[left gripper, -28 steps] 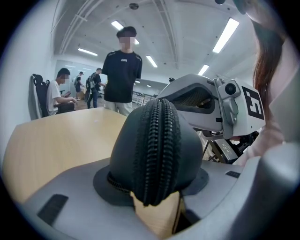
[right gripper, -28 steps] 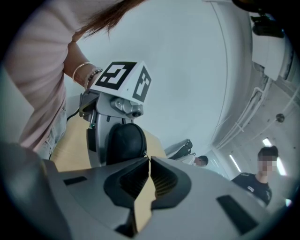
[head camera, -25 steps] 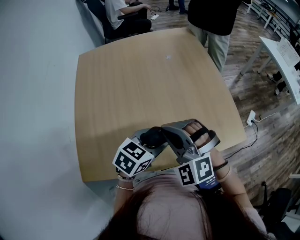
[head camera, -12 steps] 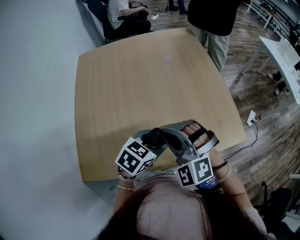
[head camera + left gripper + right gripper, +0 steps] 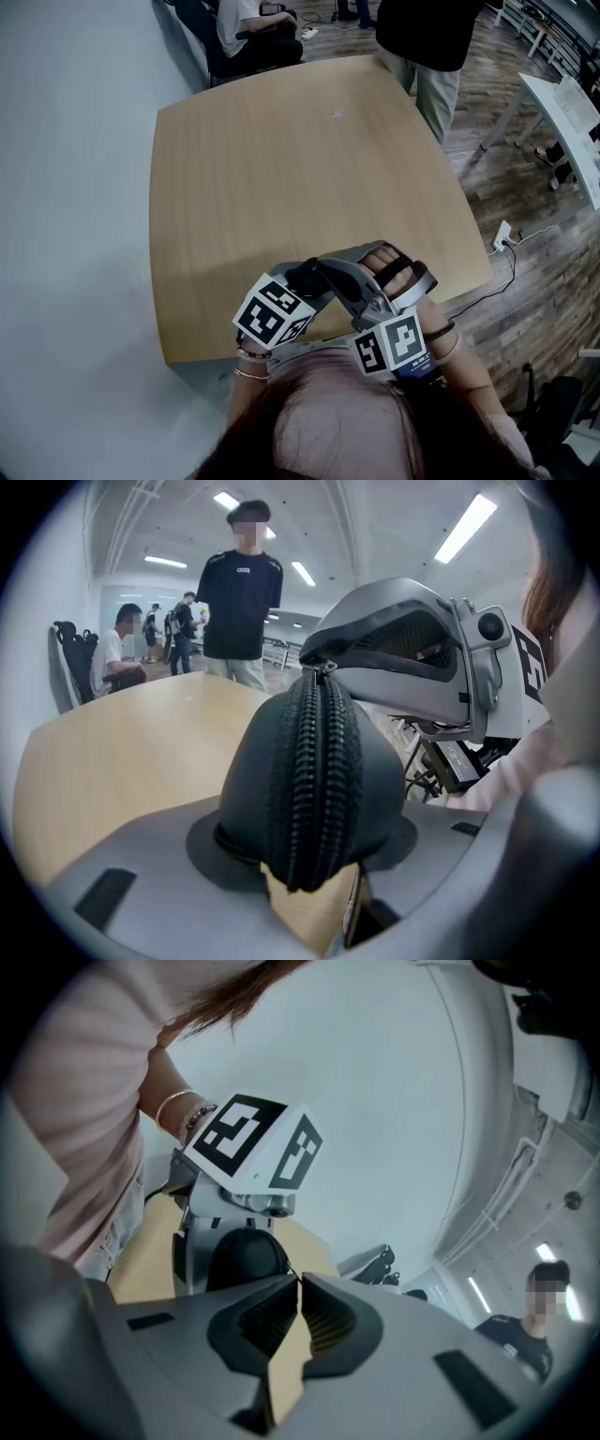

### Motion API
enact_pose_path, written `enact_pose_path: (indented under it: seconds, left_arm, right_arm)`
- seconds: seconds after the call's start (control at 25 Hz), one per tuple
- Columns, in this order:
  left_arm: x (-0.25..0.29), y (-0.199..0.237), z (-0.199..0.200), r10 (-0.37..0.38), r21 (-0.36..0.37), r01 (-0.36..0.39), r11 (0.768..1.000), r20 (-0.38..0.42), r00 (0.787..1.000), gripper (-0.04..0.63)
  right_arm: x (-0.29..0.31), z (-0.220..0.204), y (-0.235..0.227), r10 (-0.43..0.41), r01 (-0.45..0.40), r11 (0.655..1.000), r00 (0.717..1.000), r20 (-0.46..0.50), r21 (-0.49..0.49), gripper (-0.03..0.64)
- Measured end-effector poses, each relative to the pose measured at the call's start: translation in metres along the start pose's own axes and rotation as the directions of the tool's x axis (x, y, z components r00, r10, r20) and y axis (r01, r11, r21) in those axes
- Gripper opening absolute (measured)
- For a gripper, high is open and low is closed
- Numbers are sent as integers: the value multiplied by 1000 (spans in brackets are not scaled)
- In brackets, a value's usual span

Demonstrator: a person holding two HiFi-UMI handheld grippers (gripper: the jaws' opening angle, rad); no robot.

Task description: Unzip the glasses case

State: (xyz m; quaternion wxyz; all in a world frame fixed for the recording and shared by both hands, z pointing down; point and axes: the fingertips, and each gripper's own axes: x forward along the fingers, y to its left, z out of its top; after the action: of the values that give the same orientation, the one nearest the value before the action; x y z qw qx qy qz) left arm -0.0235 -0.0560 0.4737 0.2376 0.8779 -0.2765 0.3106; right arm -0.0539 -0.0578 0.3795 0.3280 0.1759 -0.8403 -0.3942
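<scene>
A black glasses case (image 5: 314, 780) with a closed zipper along its ridge stands end-on between my left gripper's (image 5: 314, 860) two grey jaws, which are shut on its sides. In the head view the case (image 5: 302, 275) is held just above the near edge of the wooden table (image 5: 300, 169). My right gripper (image 5: 317, 665) comes in from the right, and its jaws are shut on the small zipper pull (image 5: 322, 668) at the case's top end. From the right gripper view, the right gripper (image 5: 299, 1283) pinches closed just in front of the case (image 5: 246, 1258).
Beyond the table's far edge a person in a black shirt (image 5: 427, 37) stands and another (image 5: 246, 28) sits. A white desk (image 5: 567, 117) is at the right, with a power strip and cable (image 5: 503, 239) on the wood floor. A pale wall (image 5: 75, 187) runs along the left.
The left gripper with the case has tilted and shifted slightly to the right. The right gripper has stayed where it was, still pinched at the zipper's end.
</scene>
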Motion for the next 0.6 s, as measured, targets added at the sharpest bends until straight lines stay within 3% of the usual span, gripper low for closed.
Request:
enact_pose_path:
  seconds: [0.6]
  left_arm:
    - [6,-1,-9,-6,2,6,1000,-58,998,213]
  right_arm:
    - [2,3,8,26,-26,999,1000,2,-29,17]
